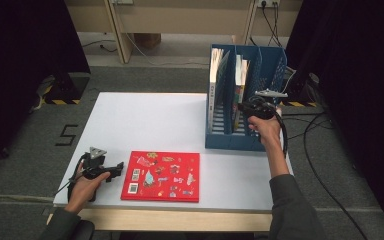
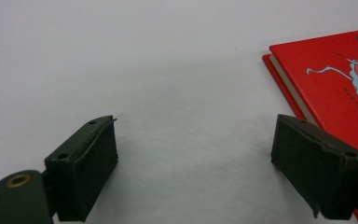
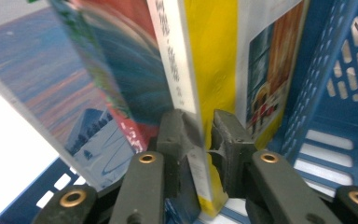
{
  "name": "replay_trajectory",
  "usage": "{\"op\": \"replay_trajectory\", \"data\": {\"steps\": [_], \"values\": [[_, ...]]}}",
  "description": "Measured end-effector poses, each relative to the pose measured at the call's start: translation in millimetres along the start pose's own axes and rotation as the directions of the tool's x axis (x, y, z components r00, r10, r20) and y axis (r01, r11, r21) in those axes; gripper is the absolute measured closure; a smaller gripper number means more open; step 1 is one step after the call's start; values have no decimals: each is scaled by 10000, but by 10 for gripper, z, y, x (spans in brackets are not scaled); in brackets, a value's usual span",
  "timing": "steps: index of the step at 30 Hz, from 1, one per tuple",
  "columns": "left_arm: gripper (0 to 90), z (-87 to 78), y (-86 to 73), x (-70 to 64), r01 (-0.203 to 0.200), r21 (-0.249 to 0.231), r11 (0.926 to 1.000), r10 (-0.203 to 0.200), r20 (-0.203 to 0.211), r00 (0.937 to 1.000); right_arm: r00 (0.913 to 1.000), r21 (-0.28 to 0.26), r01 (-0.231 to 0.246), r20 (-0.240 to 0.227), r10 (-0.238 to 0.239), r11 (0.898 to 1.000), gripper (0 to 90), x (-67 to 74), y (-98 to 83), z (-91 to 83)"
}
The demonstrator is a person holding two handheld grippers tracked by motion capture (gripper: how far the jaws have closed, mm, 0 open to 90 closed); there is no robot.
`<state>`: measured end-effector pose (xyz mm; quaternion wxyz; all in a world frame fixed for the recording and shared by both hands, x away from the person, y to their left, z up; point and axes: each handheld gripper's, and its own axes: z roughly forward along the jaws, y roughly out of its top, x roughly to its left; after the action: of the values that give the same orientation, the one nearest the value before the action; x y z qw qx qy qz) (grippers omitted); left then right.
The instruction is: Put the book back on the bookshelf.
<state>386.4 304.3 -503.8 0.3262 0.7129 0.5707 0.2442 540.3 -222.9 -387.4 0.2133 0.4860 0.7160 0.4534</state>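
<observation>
The thin yellow-and-white-covered book (image 3: 200,93) stands upright in the blue perforated plastic file rack (image 1: 270,142), directly ahead of the right gripper (image 3: 204,140), whose two black jaws are clamped tight on the book's near edge, one pad on each cover. To the left of those jaws a larger book with a blue-and-red painted cover (image 3: 70,98) leans against the gripped one; to their right the rack's perforated blue divider (image 3: 317,84) stands close, with an empty slatted compartment beyond it. In the high view the right gripper (image 1: 252,107) sits at the front of the rack's middle compartment, the hand level behind it. The left gripper (image 2: 196,154) rests low over the white table (image 1: 145,120) with its jaws spread wide and nothing between them; the flat red hardcover book with small pictures on its cover (image 2: 335,84) lies just beside its right jaw, not touching it as far as can be judged. Assessment: two books are in the rack, one of them under grip at the compartment mouth; whether it is being seated or withdrawn cannot be determined. The red book on the table is unhandled and appears to be the outstanding item.
</observation>
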Motion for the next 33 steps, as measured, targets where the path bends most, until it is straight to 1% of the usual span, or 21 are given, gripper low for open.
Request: {"op": "replay_trajectory", "data": {"steps": [4,6,7,8,10,11,13,15,17,18,20,21,23,24,26,27,28,29,30,32,33], "values": [[131,1,-1,0,0,-17,10000,0,8,10000,9999,203,-23,101,21,9998,748,-6,11,81],[131,1,-2,4,-30,-21,10000,30,23,10000,9998,234,-186,-4,186,9996,740,-21,14,82],[131,0,-2,4,-29,-2,10000,29,16,10000,9996,213,-284,19,283,9994,734,-20,8,74],[131,0,-2,5,-30,-3,10000,30,17,10000,9991,154,-424,6,424,9990,706,-16,1,55],[131,-1,-2,6,-38,6,10000,38,22,10000,9986,177,-519,-54,520,9985,640,-2,-25,-13],[131,-1,-2,6,-42,9,10000,42,20,10000,9984,213,-568,-45,569,9982,612,25,-52,-76],[131,0,-1,5,-31,1,10000,31,19,10000,9987,200,-479,-172,483,9987,564,68,-105,-175],[131,-1,-2,4,-30,-5,10000,30,16,10000,9974,124,-609,-371,613,9981,481,145,-177,-319],[131,-1,-1,4,-35,2,10000,35,19,10000,9962,-44,-692,-535,689,9976,459,209,-247,-419],[131,-1,-1,4,-37,6,10000,37,19,10000,9957,-19,-695,-612,693,9976,439,251,-290,-465],[131,-1,-2,4,-30,0,10000,30,22,10000,9956,50,-480,-803,483,9988,410,333,-368,-541],[131,-2,-1,3,-28,7,10000,28,19,10000,9947,20,-455,-922,455,9990,399,374,-407,-572],[131,-2,-1,4,-29,20,10000,29,27,10000,9941,-45,-399,-1012,392,9992,378,427,-471,-614],[131,-2,-1,4,-26,11,10000,26,25,10000,9935,-117,-449,-1050,434,9989,367,464,-516,-641],[131,-3,-1,4,-29,20,10000,29,28,10000,9885,-124,-555,-1418,531,9984,361,503,-587,-665],[131,-3,1,2,-4,29,10000,4,17,10000,9842,-106,-740,-1620,713,9972,356,519,-627,-676],[131,-3,1,2,-4,29,10000,4,20,10000,9829,-122,-808,-1672,777,9967,345,531,-666,-677],[131,-5,0,4,-12,37,10000,11,27,10000,9842,29,-765,-1597,759,9971,314,549,-702,-678],[132,-4,-1,4,-13,19,10000,13,33,10000,9850,81,-748,-1552,751,9972,310,560,-721,-681],[131,-3,-1,4,-15,5,10000,15,39,10000,9857,-47,-809,-1488,793,9967,318,584,-771,-689],[132,-3,-1,5,-11,10,10000,11,57,10000,9842,-47,-776,-1597,758,9970,314,597,-787,-692]]}}
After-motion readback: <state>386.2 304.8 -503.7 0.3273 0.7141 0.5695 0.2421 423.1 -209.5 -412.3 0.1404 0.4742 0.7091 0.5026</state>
